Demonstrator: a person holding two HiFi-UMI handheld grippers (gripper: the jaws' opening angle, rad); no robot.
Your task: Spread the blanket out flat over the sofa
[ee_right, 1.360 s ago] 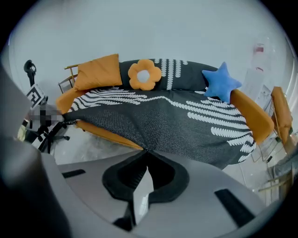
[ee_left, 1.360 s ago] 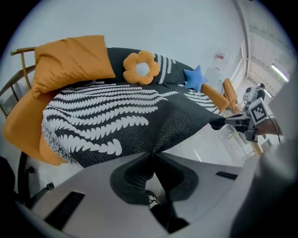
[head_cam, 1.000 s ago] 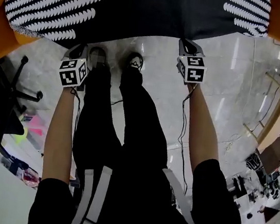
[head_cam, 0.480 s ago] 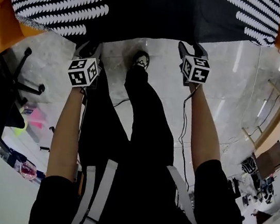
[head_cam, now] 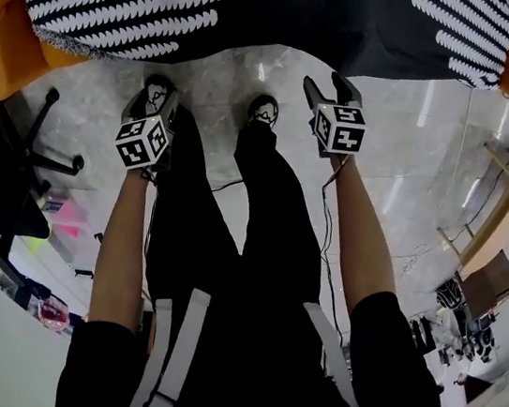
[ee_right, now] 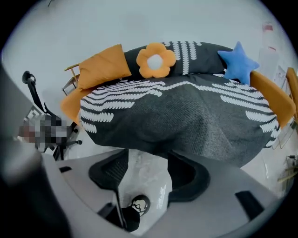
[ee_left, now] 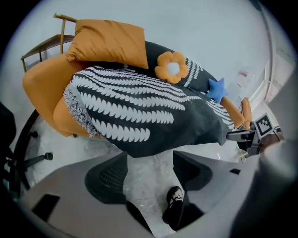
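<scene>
Charcoal knitted wool, banded with rows of white leaf-shaped marks: that is the dark patterned blanket (ee_right: 200,116), and it lies over the curved orange sofa (ee_left: 39,83), covering the seat and running up the backrest. Its front hem hangs down past the seat's edge towards the pale marble floor (head_cam: 413,155). At the left end a grey fringed edge (ee_left: 70,104) droops over the orange arm. The middle of the cloth is plain charcoal and sits in soft swells, not quite flat, while the striped parts at both ends lie smoother.

3 cushions stand against the back: an orange rectangular pillow (ee_left: 107,42), an orange flower-shaped cushion with a white centre (ee_left: 171,67) and a blue star-shaped cushion (ee_left: 215,89).

Both tongs are off the cloth, just in front of the hem. The left gripper (ee_left: 149,172) and the right gripper (ee_right: 146,174) have just been opening; each pair of jaws stands wide apart with only floor and a black-and-white shoe (head_cam: 263,111) showing between them.
</scene>
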